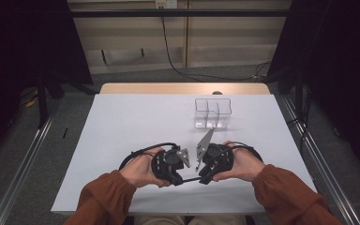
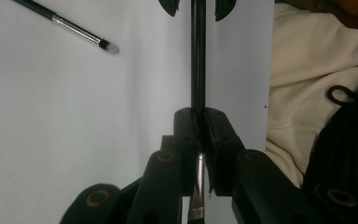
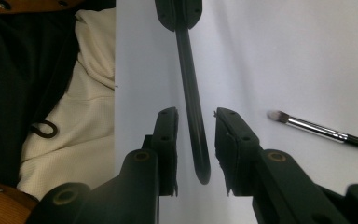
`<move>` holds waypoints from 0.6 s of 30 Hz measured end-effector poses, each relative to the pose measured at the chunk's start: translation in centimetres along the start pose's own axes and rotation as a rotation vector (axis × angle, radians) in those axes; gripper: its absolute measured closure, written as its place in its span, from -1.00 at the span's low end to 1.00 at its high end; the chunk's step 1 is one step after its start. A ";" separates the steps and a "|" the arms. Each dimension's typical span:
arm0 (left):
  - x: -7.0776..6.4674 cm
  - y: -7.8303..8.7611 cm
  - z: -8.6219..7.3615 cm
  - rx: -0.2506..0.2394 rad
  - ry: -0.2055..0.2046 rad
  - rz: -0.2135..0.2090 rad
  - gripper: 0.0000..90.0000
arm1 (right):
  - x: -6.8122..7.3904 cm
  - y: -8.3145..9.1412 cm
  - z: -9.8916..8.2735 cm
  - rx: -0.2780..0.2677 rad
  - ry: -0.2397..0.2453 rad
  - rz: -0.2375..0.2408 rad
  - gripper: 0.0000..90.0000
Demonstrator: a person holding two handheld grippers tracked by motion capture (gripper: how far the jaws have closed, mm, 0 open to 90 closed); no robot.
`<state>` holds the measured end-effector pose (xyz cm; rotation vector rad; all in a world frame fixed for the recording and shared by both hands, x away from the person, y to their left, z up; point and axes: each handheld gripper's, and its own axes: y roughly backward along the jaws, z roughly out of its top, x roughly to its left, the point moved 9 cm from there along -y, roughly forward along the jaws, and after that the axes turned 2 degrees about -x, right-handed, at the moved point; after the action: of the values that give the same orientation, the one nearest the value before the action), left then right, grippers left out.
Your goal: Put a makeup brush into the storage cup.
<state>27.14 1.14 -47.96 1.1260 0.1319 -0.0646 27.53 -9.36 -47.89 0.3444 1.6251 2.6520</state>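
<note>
Black, slim and light, the stiff makeup brush (image 2: pixel 197 56) hangs just above the white surface (image 1: pixel 122 126), my left claw (image 2: pixel 198 116) clamped near its ferrule, my right claw (image 3: pixel 196 119) apart around the slippery handle.

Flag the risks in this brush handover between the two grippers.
1. The right gripper has its jaws around the handle end of the brush but not pressing on it; if the left gripper, shut on the brush, lets go first, the brush may drop onto the table.
2. The handle sits off-centre in the right jaws, so closing could tilt it.
3. A second brush lies nearby; a low move could knock it.
</note>
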 end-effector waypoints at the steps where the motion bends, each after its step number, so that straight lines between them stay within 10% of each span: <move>1: 0.0 0.0 0.0 -0.001 -0.003 -0.004 0.87 | 0.0 0.0 0.1 -0.004 0.001 0.000 0.61; 18: 0.1 -0.3 -0.1 0.005 -0.019 -0.013 0.86 | 0.2 -1.1 -0.3 0.008 0.029 0.040 0.87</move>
<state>27.15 1.13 -48.29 1.1290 0.1227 -0.0873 27.18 -9.16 -48.94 0.3437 1.6552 2.6923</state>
